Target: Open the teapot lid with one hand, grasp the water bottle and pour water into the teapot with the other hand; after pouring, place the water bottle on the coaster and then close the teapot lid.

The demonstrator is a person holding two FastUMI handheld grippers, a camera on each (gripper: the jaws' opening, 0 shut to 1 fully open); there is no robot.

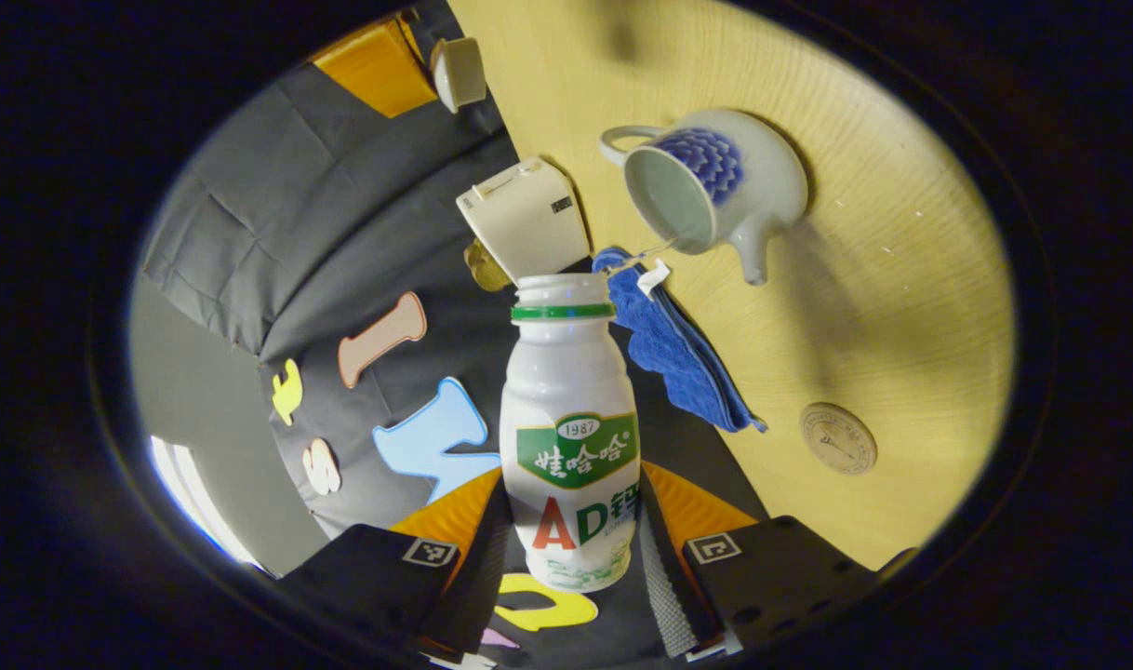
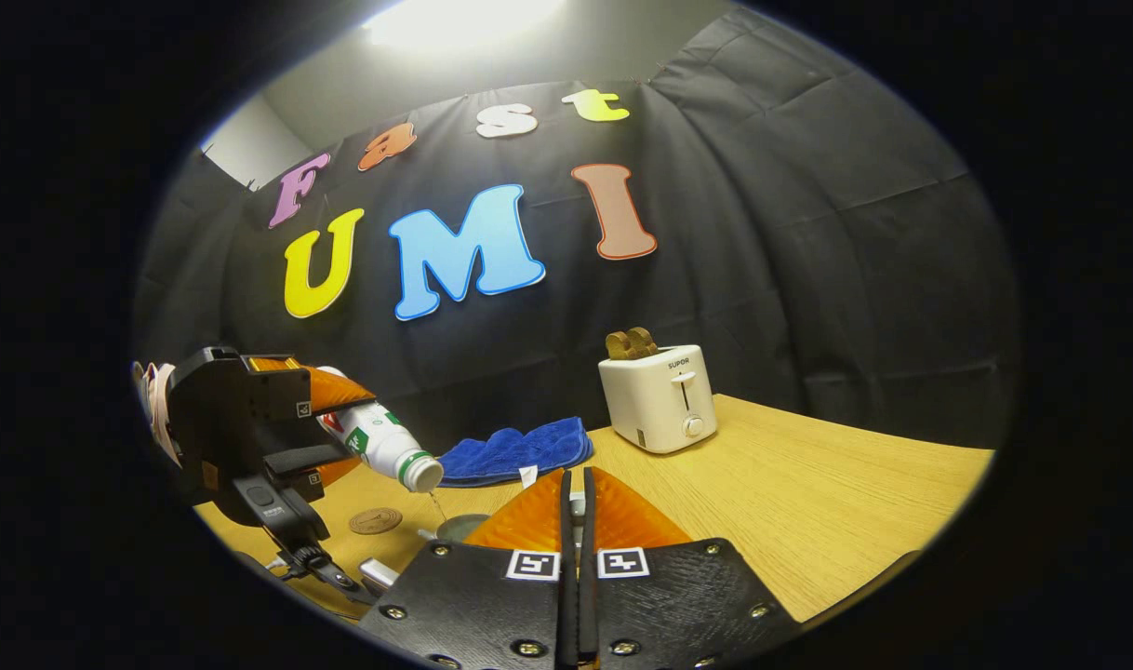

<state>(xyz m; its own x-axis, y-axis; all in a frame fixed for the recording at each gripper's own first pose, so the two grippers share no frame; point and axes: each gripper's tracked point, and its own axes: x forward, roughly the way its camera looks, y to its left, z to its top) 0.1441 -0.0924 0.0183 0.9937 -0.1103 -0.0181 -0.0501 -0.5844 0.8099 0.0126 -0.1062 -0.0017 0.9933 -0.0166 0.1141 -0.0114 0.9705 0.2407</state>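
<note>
My left gripper (image 1: 576, 521) is shut on the white water bottle (image 1: 571, 391), which has a green neck ring and no cap. The bottle is tipped toward the white teapot (image 1: 753, 186) with a blue flower, whose mouth stands open. In the right gripper view the left gripper (image 2: 339, 437) holds the bottle (image 2: 380, 442) slanted down, and a thin stream falls into the teapot's rim (image 2: 459, 527). My right gripper (image 2: 576, 498) is shut, with a small pale piece of the teapot lid (image 2: 577, 508) pinched between its fingers. A round wooden coaster (image 1: 838, 437) lies on the table, near the teapot.
A white toaster (image 2: 659, 400) with toast in it stands at the back of the wooden table (image 2: 808, 502). A folded blue cloth (image 2: 515, 451) lies beside it. A small white cup (image 1: 459, 73) sits farther along the table's edge.
</note>
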